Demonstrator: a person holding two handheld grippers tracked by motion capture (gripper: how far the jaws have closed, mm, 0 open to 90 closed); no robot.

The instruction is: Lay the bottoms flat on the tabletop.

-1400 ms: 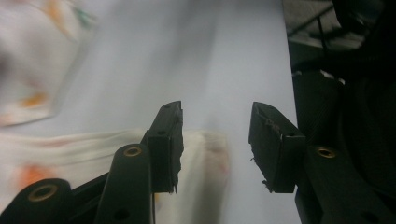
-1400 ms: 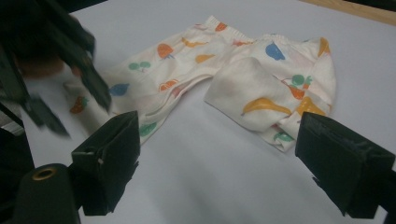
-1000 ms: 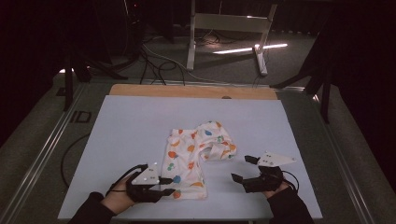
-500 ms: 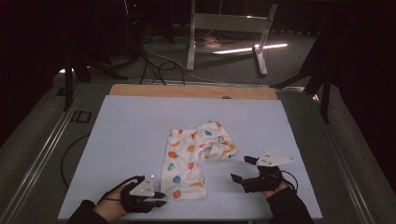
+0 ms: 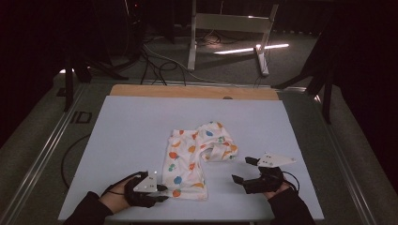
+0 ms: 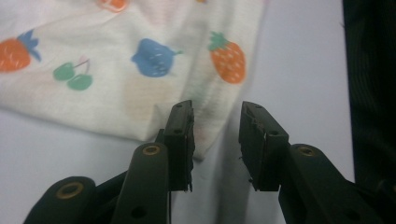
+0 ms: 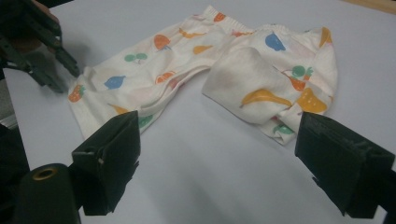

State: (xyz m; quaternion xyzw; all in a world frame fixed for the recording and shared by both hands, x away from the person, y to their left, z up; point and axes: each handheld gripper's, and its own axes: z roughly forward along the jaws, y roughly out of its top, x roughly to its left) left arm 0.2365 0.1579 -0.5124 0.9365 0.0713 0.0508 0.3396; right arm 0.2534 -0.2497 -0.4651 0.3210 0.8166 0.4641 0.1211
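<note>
Dim room, white table (image 5: 122,126) lit. Fruit-print toddler pants (image 5: 192,157) lying crumpled mid-table. Left gripper (image 5: 159,193) hovering at near leg's cuff corner, jaws slightly apart, cloth unpinched. Right gripper (image 5: 244,169) waiting wide open beside folded leg. Grasp step starting; next, pinching hem squarely.

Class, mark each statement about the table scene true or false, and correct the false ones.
1. The cream fruit-print cotton pants lie on the pale blue table top. True.
2. The left tool has a corner of the pants' leg between its jaws. True; whether the pads press on it cannot be told.
3. The right tool is clamped on the pants' waistband. False: its jaws are wide open and it is clear of the pants.
4. Both pant legs lie flat and straight. False: one leg is folded back over near the waistband.
5. The pants carry a plain striped pattern. False: they show strawberries, cherries and other fruit.
</note>
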